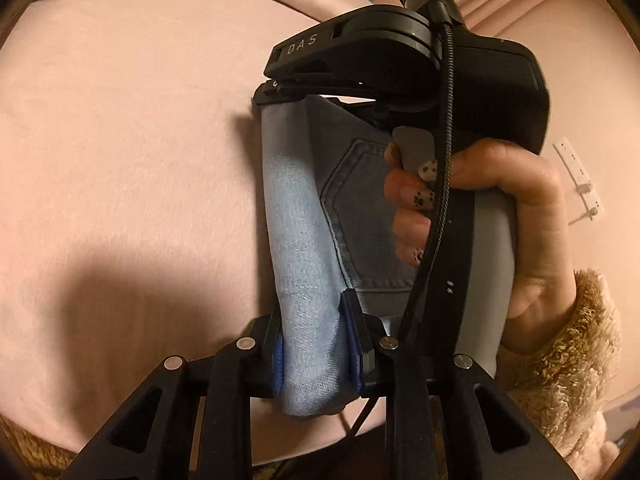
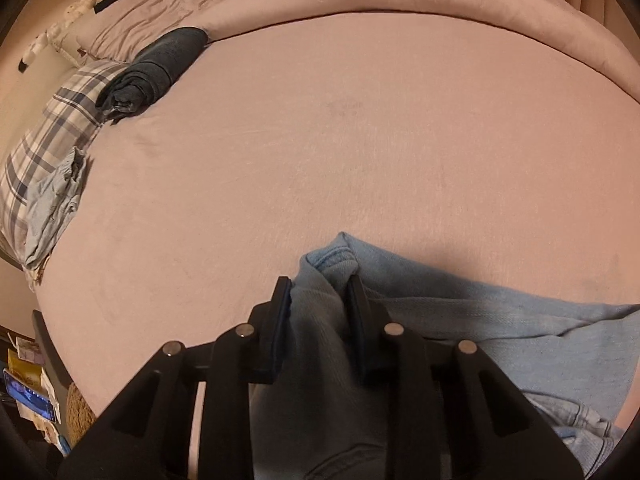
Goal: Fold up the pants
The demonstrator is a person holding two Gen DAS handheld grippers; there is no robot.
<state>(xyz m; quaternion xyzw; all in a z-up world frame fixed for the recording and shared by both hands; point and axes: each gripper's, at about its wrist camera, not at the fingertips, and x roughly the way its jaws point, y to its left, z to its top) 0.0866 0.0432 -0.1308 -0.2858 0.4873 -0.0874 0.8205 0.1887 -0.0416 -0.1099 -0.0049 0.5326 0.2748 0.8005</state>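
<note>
Your left tool [image 1: 316, 344] and right tool [image 2: 318, 324] are both clamped on a pants [image 2: 500, 320] edge, lifted over the near side of the bed [image 2: 320, 140], with bare pink sheet beyond toward dark folded clothes [image 2: 156, 68].

Faded denim pants [image 2: 500, 320], matt velvety bedsheet [image 2: 360, 140], matt black plastic jaws

A home bedroom: pink-sheeted bed [image 2: 360, 140], plaid pillow [image 2: 52, 136], rumpled duvet [image 2: 168, 4].

Dim, warm light, soft shadows on the bedsheet [image 1: 120, 160], strong fisheye bending at edges.
</note>
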